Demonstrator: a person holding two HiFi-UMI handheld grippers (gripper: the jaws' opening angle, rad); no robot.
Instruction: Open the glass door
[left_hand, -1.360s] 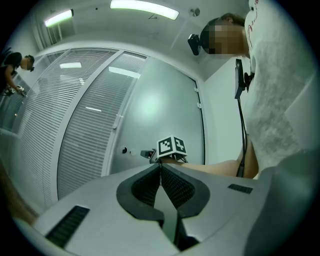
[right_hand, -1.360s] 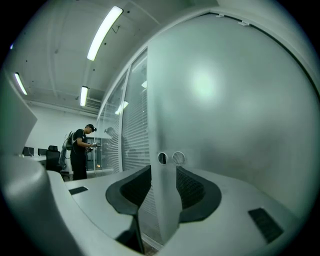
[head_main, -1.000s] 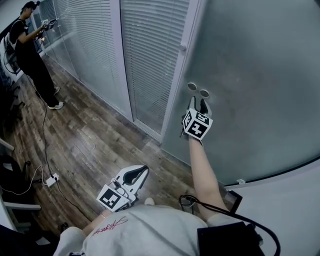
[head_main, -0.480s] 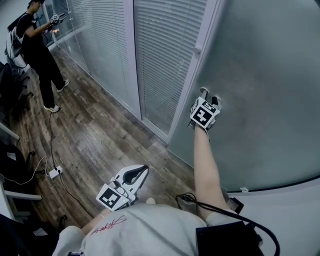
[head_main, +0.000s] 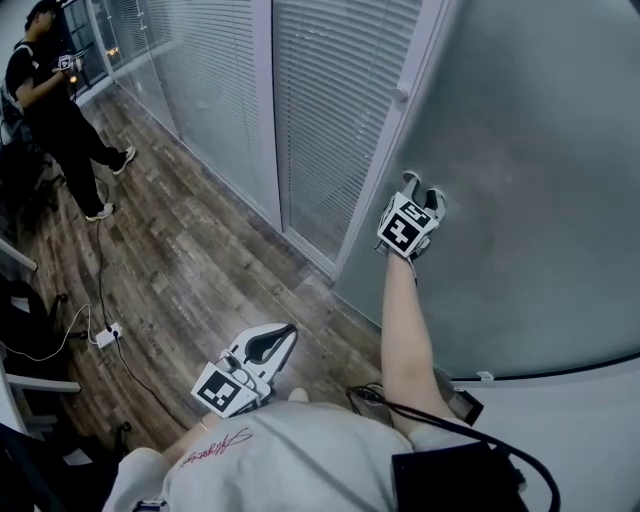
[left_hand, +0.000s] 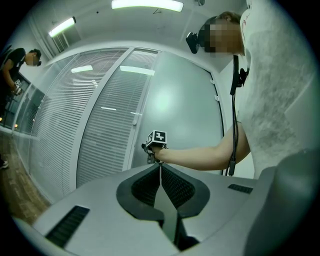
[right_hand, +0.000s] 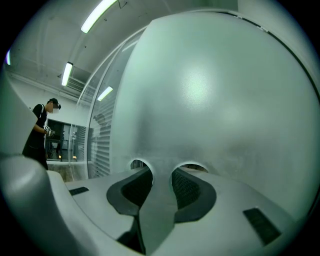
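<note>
The frosted glass door (head_main: 520, 150) fills the right of the head view. My right gripper (head_main: 420, 186) is held out level against it, its fingertips (head_main: 407, 181) covering the door's two round holes. In the right gripper view those holes (right_hand: 137, 164) (right_hand: 192, 166) show just past the tips. The glass strip (right_hand: 161, 150) between them fills the gap of the right gripper (right_hand: 161, 172). Its jaws have just been closing onto that strip. My left gripper (head_main: 285, 335) hangs low by my body, shut and empty; its view shows the left gripper (left_hand: 160, 167) aimed at the door (left_hand: 185, 100).
Left of the door stand a pale frame post (head_main: 400, 130) and glass partitions with slatted blinds (head_main: 320, 100). Wood flooring (head_main: 190, 260) runs along them. Another person (head_main: 55, 110) stands at the far left, and a power strip (head_main: 105, 335) with its cable lies on the floor.
My right gripper has gone forward onto the two holes, which showed bare a second ago and are now covered by its tips. The left gripper has stayed put. The other person has shifted.
</note>
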